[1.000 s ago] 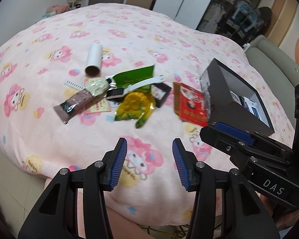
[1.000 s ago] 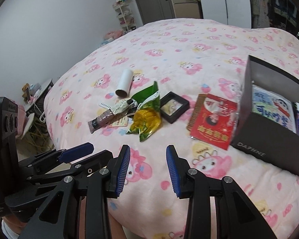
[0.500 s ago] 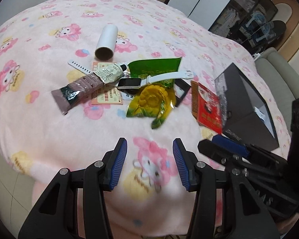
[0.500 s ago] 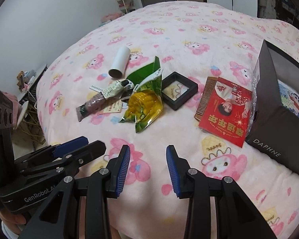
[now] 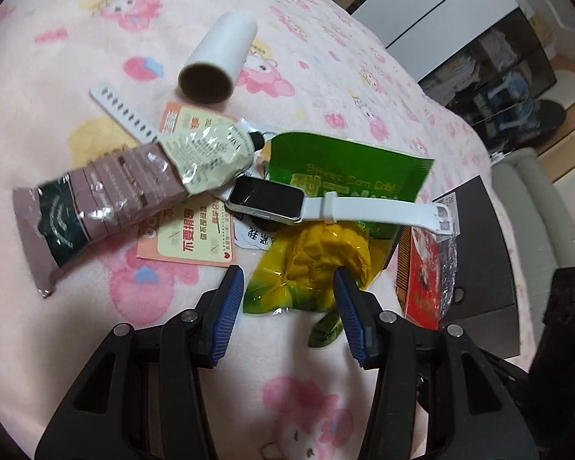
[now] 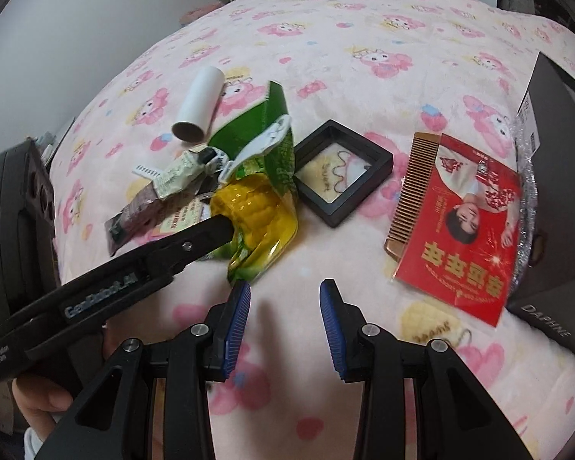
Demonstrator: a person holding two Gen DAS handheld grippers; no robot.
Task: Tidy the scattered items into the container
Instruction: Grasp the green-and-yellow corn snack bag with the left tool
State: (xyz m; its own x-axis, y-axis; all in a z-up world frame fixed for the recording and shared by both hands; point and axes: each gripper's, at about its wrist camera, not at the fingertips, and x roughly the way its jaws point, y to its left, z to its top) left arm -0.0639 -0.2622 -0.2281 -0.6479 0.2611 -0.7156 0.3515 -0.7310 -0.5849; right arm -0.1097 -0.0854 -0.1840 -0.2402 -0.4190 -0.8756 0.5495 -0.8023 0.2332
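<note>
A pile lies on the pink bed: a yellow-green corn packet [image 5: 318,264] [image 6: 260,211], a white-strap smartwatch [image 5: 272,201], a crumpled cream tube [image 5: 207,157], a brown snack bar [image 5: 88,207], an orange card [image 5: 195,237] and a white roll [image 5: 218,63] [image 6: 199,109]. My left gripper [image 5: 287,291] is open, its jaws either side of the corn packet's near end; in the right wrist view its tip [image 6: 222,226] touches the packet. My right gripper [image 6: 283,306] is open and empty over bare blanket. The dark box [image 6: 556,176] [image 5: 483,268] stands at the right.
A black square frame case [image 6: 341,176] lies right of the corn packet. A brown comb [image 6: 414,188] and a red packet [image 6: 467,226] lie against the box. A grey sofa [image 5: 536,207] and cabinets stand beyond the bed.
My left gripper has moved forward and down to the pile, its jaws now around the corn packet's near end. My right gripper has also moved closer to the bed.
</note>
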